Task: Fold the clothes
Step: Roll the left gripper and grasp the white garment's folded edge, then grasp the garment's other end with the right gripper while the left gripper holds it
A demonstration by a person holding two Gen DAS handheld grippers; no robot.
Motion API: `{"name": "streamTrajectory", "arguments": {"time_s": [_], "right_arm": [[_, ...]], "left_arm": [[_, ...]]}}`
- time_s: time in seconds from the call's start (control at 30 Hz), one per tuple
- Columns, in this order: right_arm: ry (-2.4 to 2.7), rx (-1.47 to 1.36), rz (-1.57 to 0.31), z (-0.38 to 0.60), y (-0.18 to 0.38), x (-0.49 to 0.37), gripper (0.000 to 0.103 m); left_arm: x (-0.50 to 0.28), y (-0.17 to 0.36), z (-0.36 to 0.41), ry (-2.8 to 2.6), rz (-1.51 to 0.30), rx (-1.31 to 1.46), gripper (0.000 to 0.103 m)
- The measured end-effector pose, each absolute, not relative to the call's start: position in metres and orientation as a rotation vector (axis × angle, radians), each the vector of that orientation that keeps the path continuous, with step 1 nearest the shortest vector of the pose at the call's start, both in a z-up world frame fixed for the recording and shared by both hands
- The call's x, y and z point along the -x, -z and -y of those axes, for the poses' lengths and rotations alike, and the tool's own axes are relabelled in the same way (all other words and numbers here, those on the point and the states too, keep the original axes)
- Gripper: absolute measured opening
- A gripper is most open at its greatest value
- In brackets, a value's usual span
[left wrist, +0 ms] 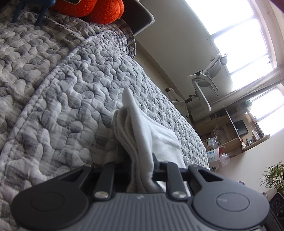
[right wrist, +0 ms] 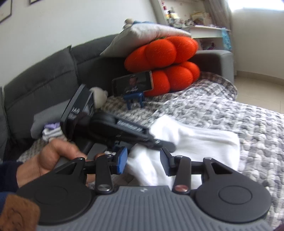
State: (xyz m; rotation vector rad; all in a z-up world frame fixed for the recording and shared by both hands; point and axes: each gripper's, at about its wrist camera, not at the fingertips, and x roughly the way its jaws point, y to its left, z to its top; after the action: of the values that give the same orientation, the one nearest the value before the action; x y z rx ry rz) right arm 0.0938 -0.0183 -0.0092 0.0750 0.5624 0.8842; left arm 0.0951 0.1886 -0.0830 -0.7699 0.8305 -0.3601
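Left wrist view: the left tongs (left wrist: 142, 170) are clamped on a bunched fold of white cloth (left wrist: 134, 128), which rises at lower centre above a grey quilt (left wrist: 62, 88). An orange cushion (left wrist: 92, 8) sits at the top edge. A white chair (left wrist: 204, 80) and shelves crowded with small items (left wrist: 230, 129) fill the right side.

Right wrist view: the right tongs (right wrist: 143, 162) stand partly apart, blue pads clear of the white cloth (right wrist: 204, 142) lying beneath and beyond them at centre. The left tongs (right wrist: 165, 144) pinch that cloth's edge, a hand (right wrist: 53, 158) gripping their handle at lower left. A phone (right wrist: 132, 84) leans on a blue stand against the orange cushion (right wrist: 163, 58) on a grey sofa (right wrist: 44, 80).
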Motion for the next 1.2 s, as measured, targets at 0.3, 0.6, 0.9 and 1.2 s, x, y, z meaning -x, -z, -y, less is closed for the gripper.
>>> {"name": "streamTrajectory", "arguments": {"time_s": [0.3,0.6,0.9,1.2], "right_arm": [[-0.687,-0.302,-0.72,0.047,0.049,-0.137,0.045],[-0.634,-0.41,-0.711,0.077,0.053,-0.155,0.041],[-0.517,-0.451,-0.706,0.099,0.062,-0.158,0.049],[-0.56,-0.474,-0.697,0.093,0.067,-0.156,0.049]], "left_arm": [[-0.095,0.082,-0.185,0.351,-0.822,0.739,0.02],[-0.096,0.08,-0.18,0.347,-0.813,0.701,0.021],[-0.094,0.082,-0.18,0.347,-0.804,0.69,0.02],[-0.092,0.08,-0.178,0.342,-0.798,0.67,0.02]]}}
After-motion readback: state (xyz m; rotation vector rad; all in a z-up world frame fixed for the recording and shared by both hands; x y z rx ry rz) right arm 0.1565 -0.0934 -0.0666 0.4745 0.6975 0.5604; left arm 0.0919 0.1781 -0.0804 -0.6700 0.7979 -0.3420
